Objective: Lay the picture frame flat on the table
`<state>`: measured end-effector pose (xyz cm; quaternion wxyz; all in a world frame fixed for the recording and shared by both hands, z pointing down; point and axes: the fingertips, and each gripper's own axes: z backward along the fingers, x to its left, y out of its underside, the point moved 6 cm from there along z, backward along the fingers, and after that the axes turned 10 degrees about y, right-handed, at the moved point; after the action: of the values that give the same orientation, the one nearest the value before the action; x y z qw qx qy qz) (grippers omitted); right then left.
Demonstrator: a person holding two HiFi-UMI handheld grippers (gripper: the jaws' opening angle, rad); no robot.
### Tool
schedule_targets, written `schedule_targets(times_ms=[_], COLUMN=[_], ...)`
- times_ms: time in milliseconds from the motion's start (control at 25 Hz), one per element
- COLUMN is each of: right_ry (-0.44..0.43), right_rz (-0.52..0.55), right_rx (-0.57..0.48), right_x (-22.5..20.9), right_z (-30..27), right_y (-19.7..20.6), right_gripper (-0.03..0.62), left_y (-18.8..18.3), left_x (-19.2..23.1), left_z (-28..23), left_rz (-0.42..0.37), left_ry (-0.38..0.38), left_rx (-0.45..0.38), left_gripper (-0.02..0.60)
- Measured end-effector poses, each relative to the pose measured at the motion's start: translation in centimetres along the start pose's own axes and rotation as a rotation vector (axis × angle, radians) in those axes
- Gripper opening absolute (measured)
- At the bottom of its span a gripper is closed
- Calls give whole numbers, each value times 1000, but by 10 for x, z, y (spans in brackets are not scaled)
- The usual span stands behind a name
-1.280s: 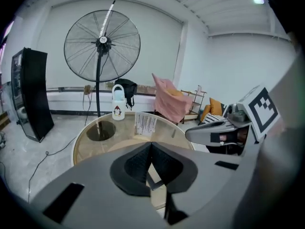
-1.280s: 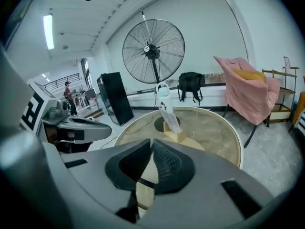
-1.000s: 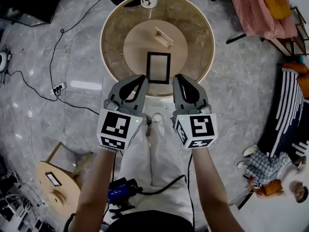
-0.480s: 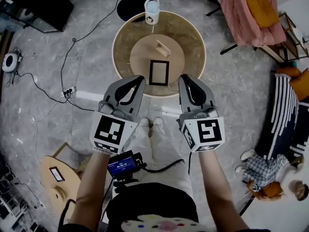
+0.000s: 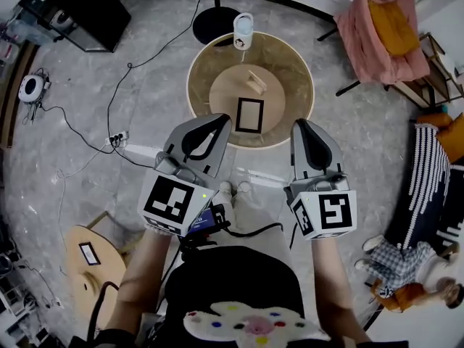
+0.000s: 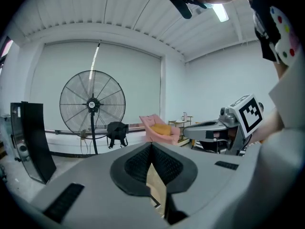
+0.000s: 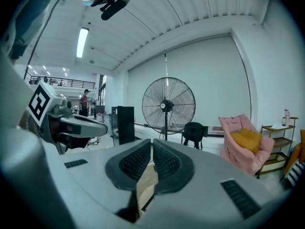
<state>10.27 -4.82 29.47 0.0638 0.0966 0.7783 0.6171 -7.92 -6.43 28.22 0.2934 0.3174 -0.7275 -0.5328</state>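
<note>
1. Picture frame: rectangular, thin black border around a pale centre. It lay flat on the inner wooden disc of the round desk, in the upper middle of the head view, with its long sides running away from the person.
2. Wooden stand: small and pale, on the same disc just beyond the frame and apart from it.
3. White jug: at the desk's far rim. It carried a small dark print, too small to read.
4. Left gripper: jaws pressed together with nothing between them, held below and left of the frame, clear of it.
5. Right gripper: jaws all but together with only a hairline slit, nothing pinched, held below and right of the frame.
6. Head view only: the frame, desk, jug, floor cables and a pink armchair at upper right.
7. Gripper views only: a large standing fan, a black bag beside it, white walls and ceiling lights. The frame could not be made out there.
8. Writing: black-and-white square markers on both gripper cubes; no legible words.
</note>
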Motion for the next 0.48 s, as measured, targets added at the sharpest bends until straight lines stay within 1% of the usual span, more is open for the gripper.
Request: schedule_targets(times_ms=[240, 480], right_ry=[10, -1], right_rz=[14, 13], right_rx=[-39, -58], right_x=[1, 7], right_z=[25, 41], right_y=[-21, -31], right_gripper=[43, 41], left_y=[-19, -25], left_x=[-9, -14], left_z=[18, 32], left_rz=[-17, -21], left_ry=[-13, -24], left_rx=[-46, -46], left_gripper=[17, 17])
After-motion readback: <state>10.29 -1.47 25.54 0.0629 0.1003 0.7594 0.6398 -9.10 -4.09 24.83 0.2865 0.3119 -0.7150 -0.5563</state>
